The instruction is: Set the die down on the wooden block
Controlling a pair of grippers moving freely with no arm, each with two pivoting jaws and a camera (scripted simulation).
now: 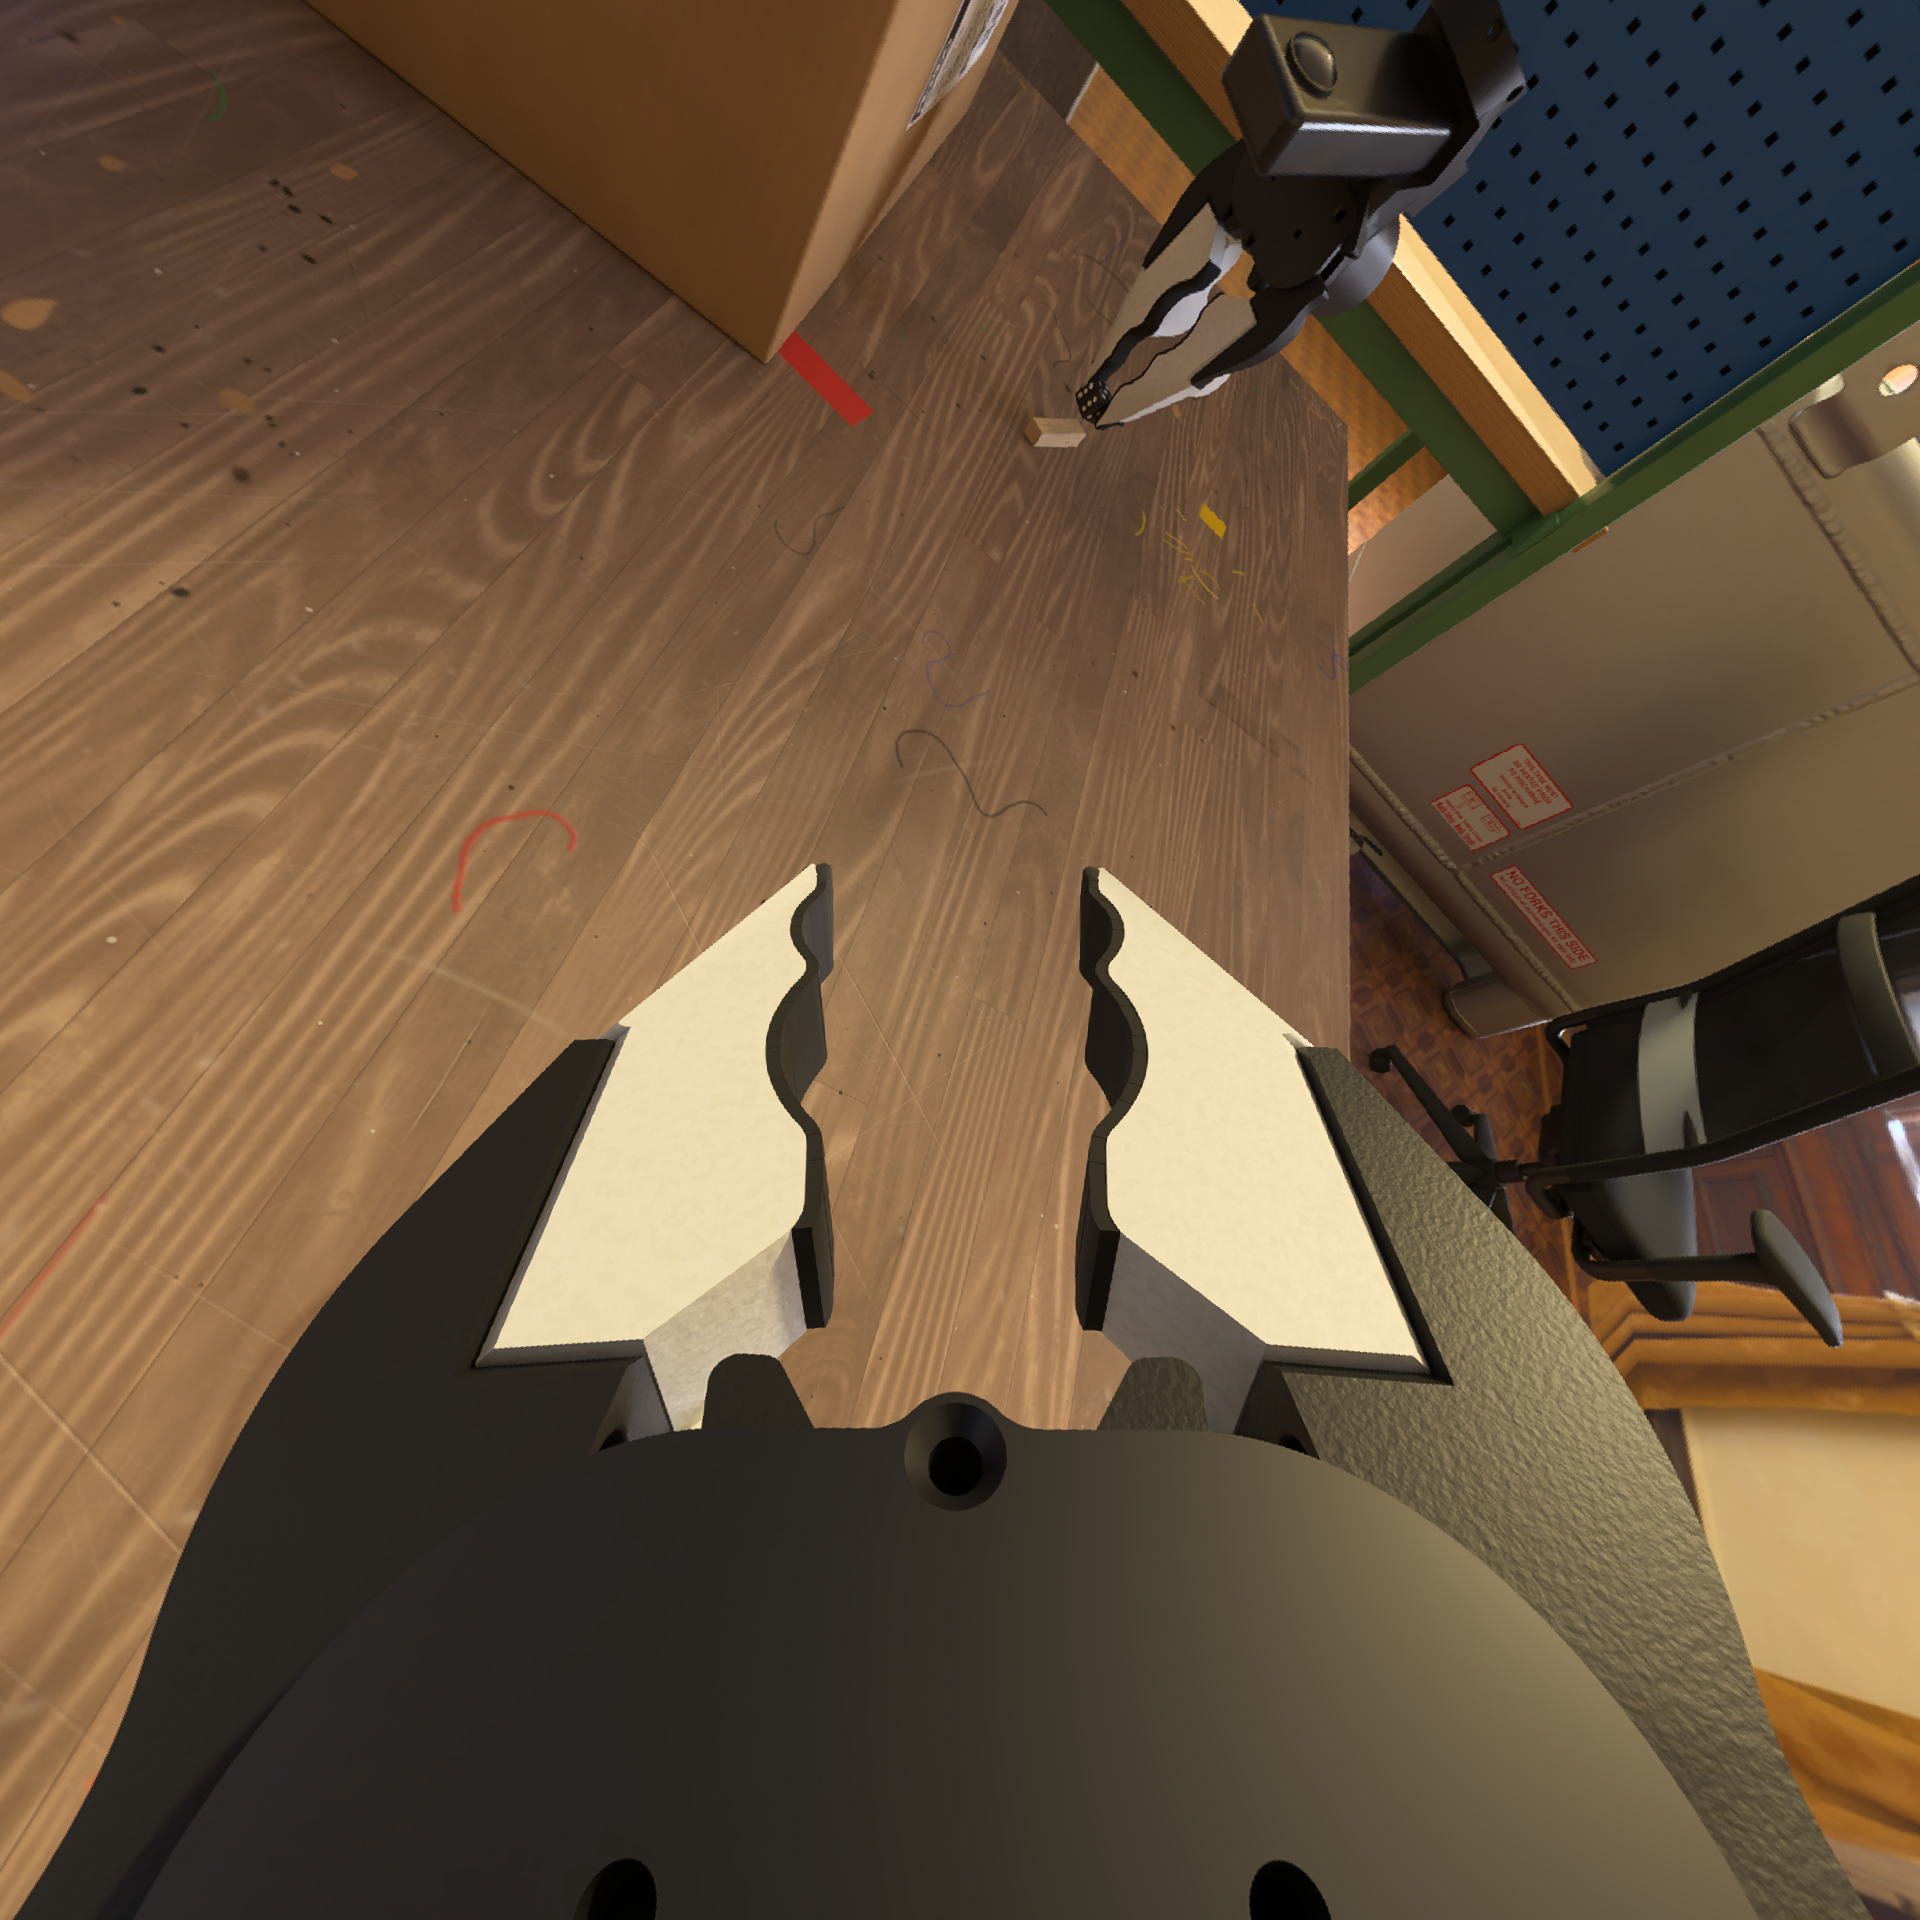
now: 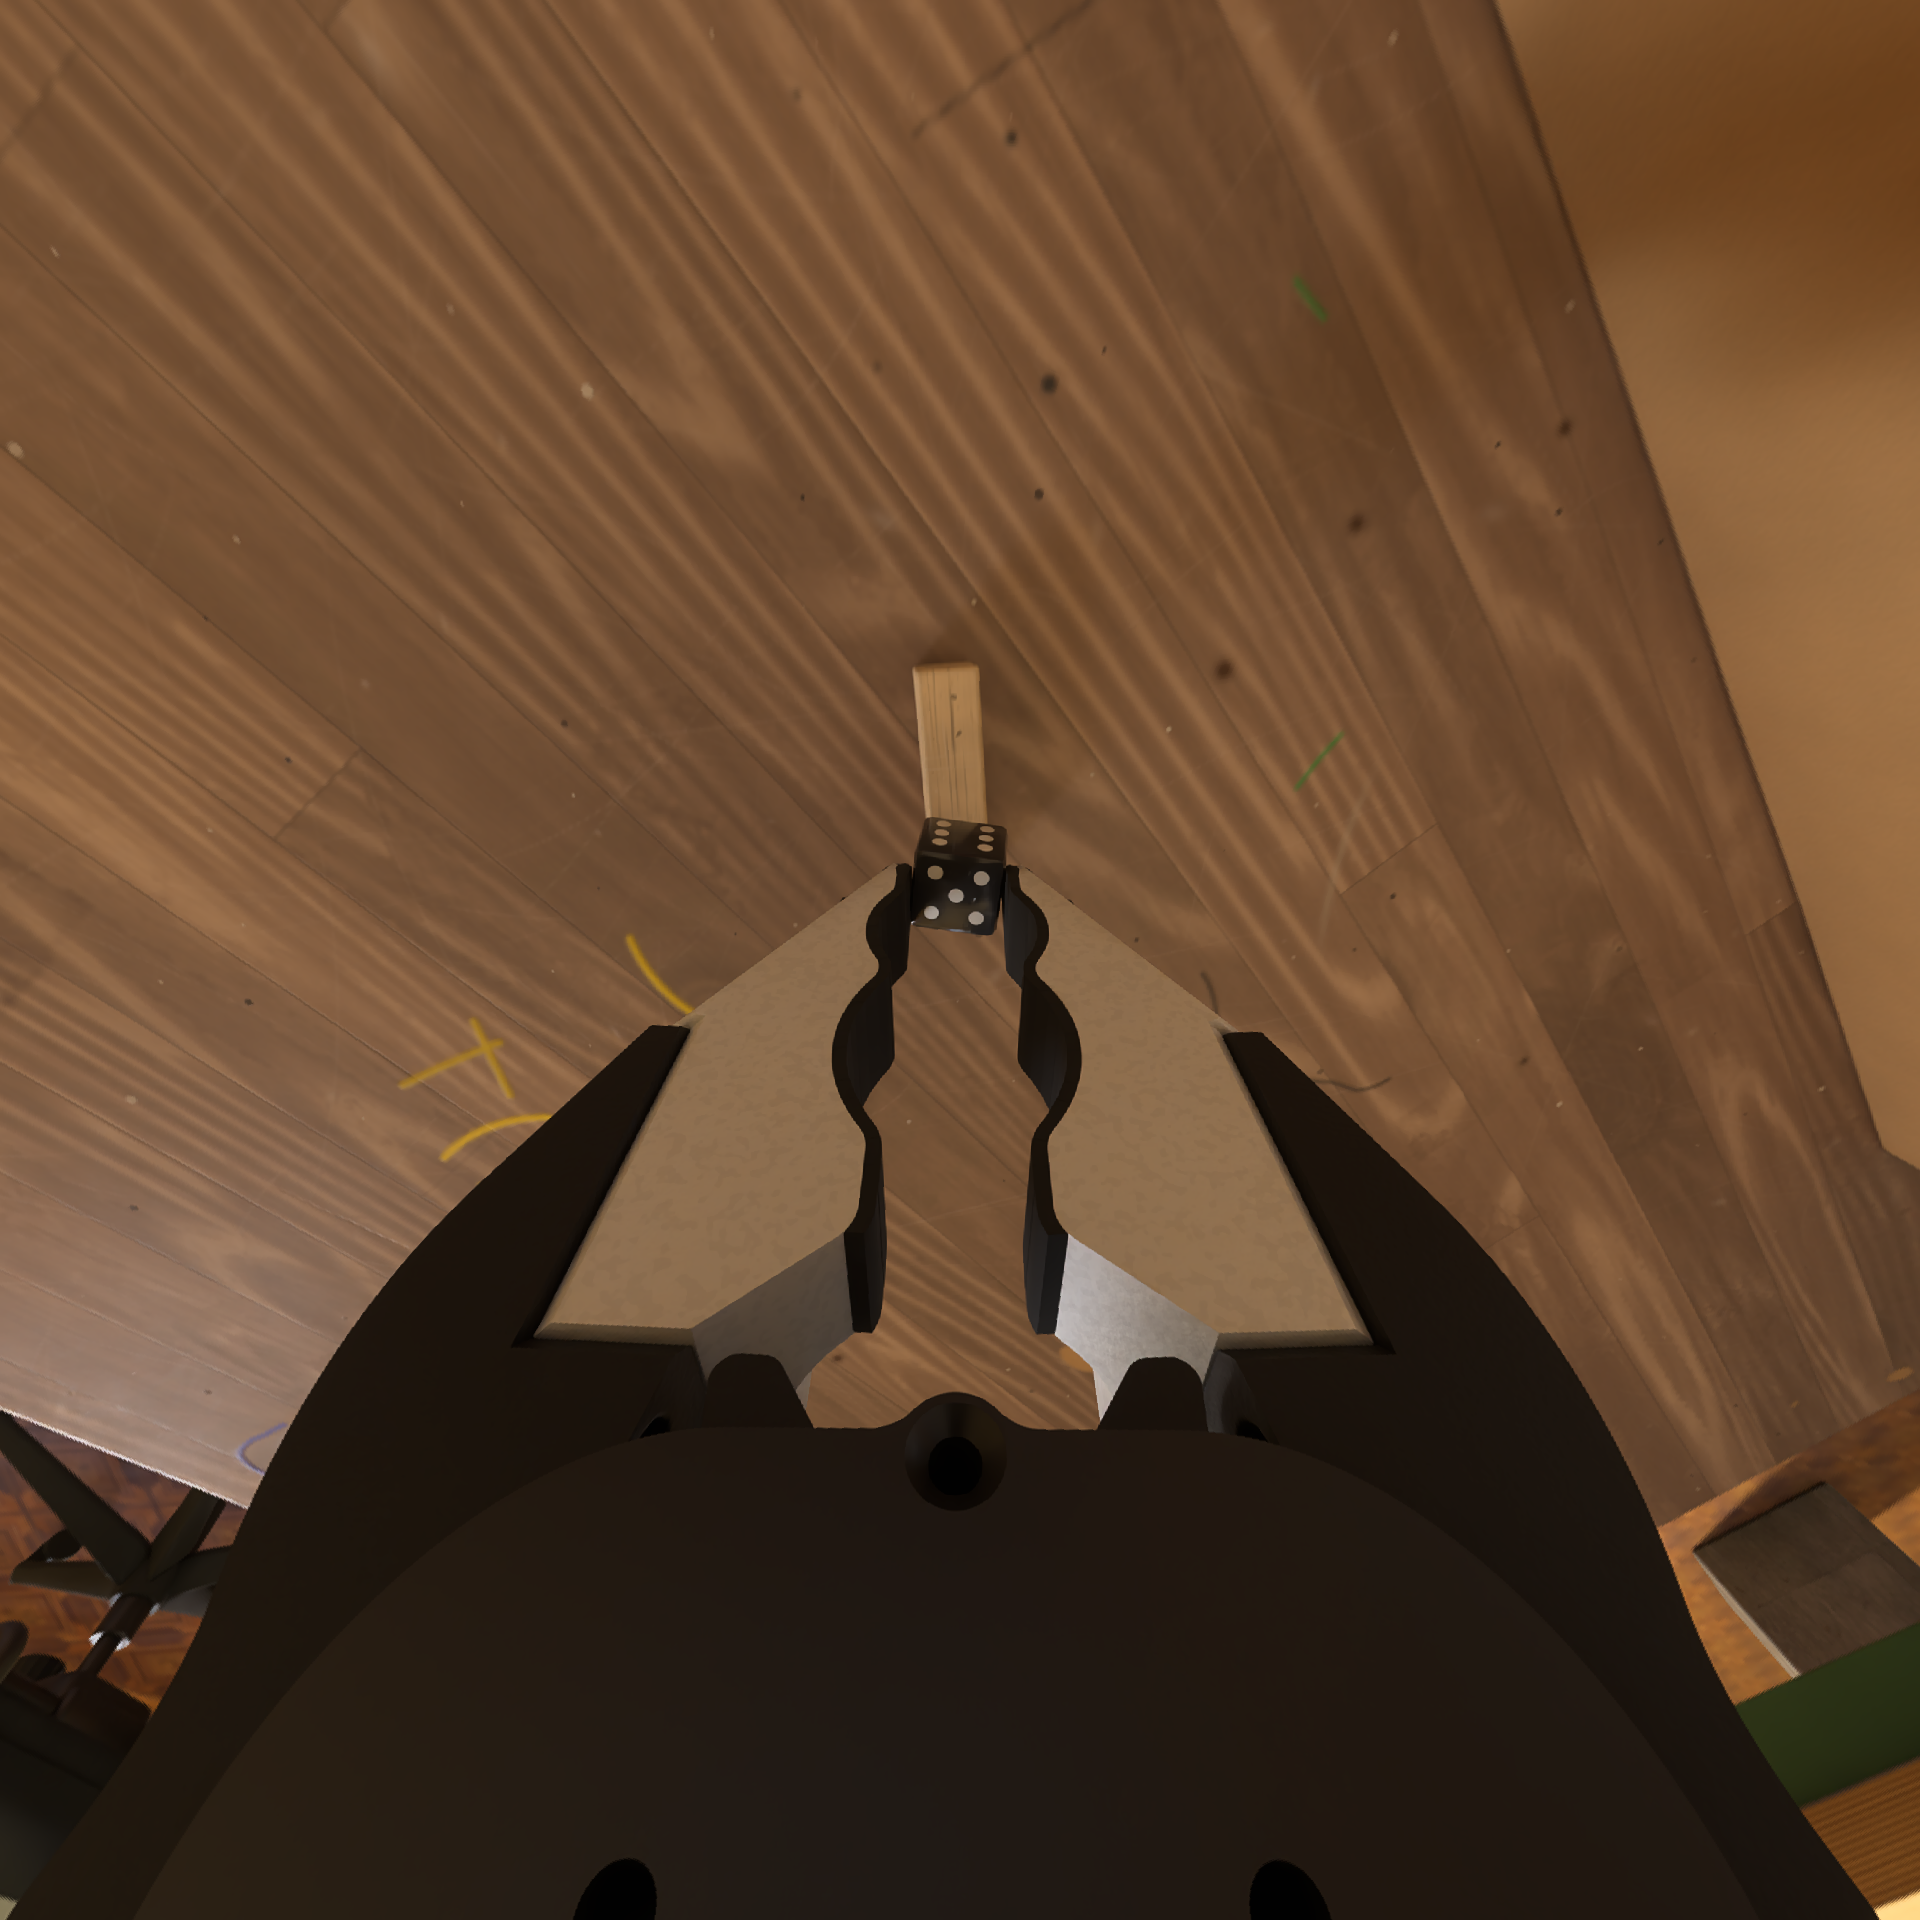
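Observation:
A small black die with white pips [image 2: 958,878] is pinched between the tips of my right gripper [image 2: 958,894], which is shut on it. A pale wooden block [image 2: 949,740] lies flat on the wooden table just beyond the die. In the left wrist view the right gripper [image 1: 1099,407] hangs far off at the upper right, holding the die [image 1: 1091,398] just above and beside the block [image 1: 1056,432]. My left gripper [image 1: 956,914] is open and empty over the table, far from both.
A large cardboard box [image 1: 707,145] stands on the table [image 1: 520,623] at the far side with a red strip [image 1: 824,379] by its corner. The table's edge runs down the right. A blue pegboard [image 1: 1683,187], green shelf frame and black office chair [image 1: 1714,1101] lie beyond it.

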